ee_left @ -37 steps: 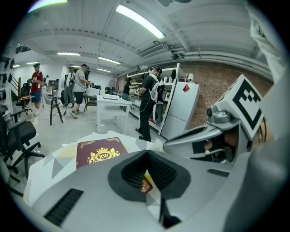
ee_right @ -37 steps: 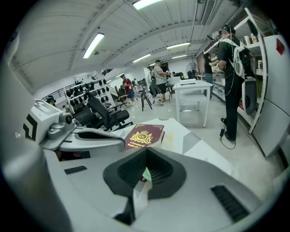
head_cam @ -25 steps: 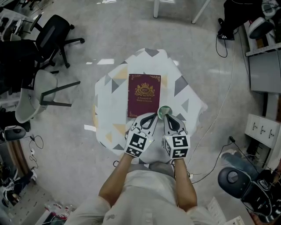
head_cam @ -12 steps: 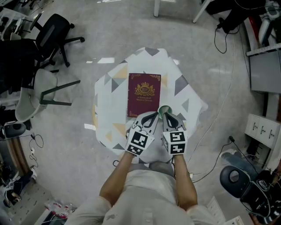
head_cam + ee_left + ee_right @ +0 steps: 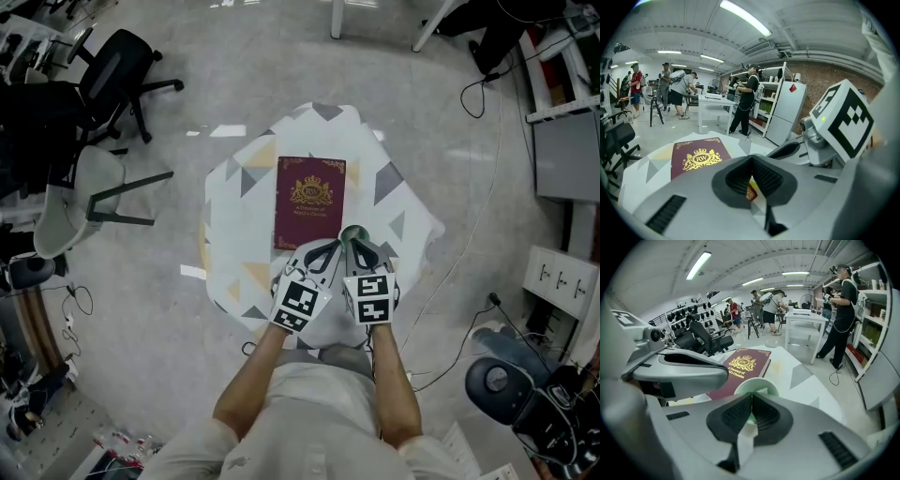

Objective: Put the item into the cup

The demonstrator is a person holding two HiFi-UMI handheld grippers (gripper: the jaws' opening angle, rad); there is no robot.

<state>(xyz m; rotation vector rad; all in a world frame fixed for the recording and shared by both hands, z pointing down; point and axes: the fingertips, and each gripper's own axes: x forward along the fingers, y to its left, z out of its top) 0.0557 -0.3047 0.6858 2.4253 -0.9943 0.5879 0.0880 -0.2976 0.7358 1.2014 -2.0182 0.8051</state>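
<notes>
A pale green cup (image 5: 352, 234) stands on the patterned tablecloth (image 5: 234, 220), beside the near right corner of a maroon book (image 5: 310, 202) with a gold crest. My left gripper (image 5: 330, 248) is shut at the book's near edge; in its own view the pads meet (image 5: 751, 171), and a red and yellow sliver shows beneath them. My right gripper (image 5: 355, 247) is shut too, its tips just short of the cup (image 5: 757, 386). Nothing shows between its pads (image 5: 751, 409). I cannot make out any loose item, nor what the cup holds.
The small table is draped to its edges and floor surrounds it. Office chairs (image 5: 111, 77) stand to the left, with cables and a stool (image 5: 502, 384) on the right. Several people (image 5: 675, 91) stand at white tables far behind.
My right gripper has edged forward and left, closer to the left one. The left gripper, book and cup have barely shifted.
</notes>
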